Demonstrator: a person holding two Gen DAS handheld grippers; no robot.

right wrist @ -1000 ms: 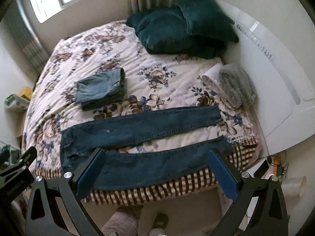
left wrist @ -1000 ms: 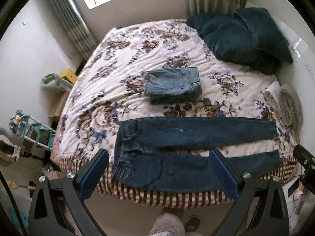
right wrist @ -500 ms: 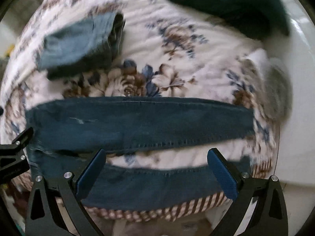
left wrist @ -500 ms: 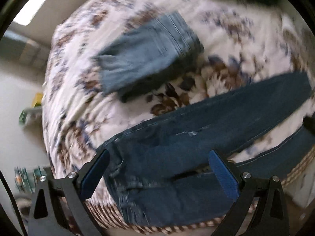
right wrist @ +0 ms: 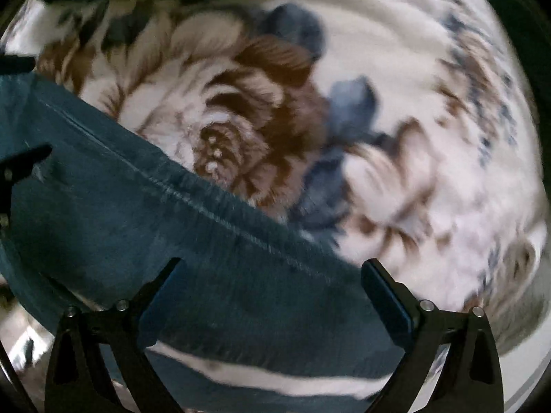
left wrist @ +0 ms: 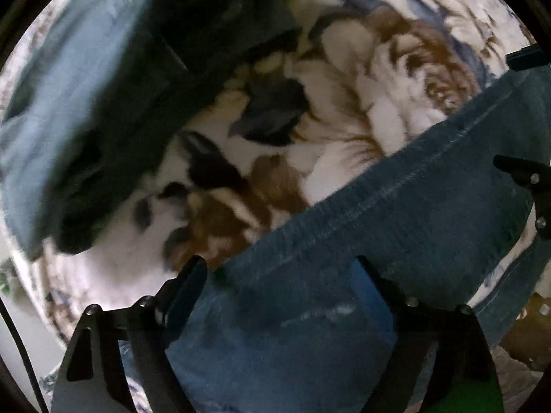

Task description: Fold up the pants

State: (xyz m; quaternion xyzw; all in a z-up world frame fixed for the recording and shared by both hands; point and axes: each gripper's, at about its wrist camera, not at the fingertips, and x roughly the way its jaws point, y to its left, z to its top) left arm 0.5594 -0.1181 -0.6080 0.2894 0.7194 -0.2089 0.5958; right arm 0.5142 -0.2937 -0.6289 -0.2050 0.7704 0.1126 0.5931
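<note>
Floral bedspread [left wrist: 361, 79] fills both frames; folded jeans [left wrist: 69, 79] upper left; spread left claw [left wrist: 282, 275], narrowing, and spread right claw [right wrist: 272, 275] straddle dark pants [left wrist: 396, 213].

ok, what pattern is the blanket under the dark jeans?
White plush blanket printed with large brown and blue flowers; clearest in the right wrist view.

clear: floral quilt [right wrist: 430, 110] beyond dark jeans [left wrist: 396, 227] | obstacle: folded light jeans [left wrist: 69, 96] upper left
</note>
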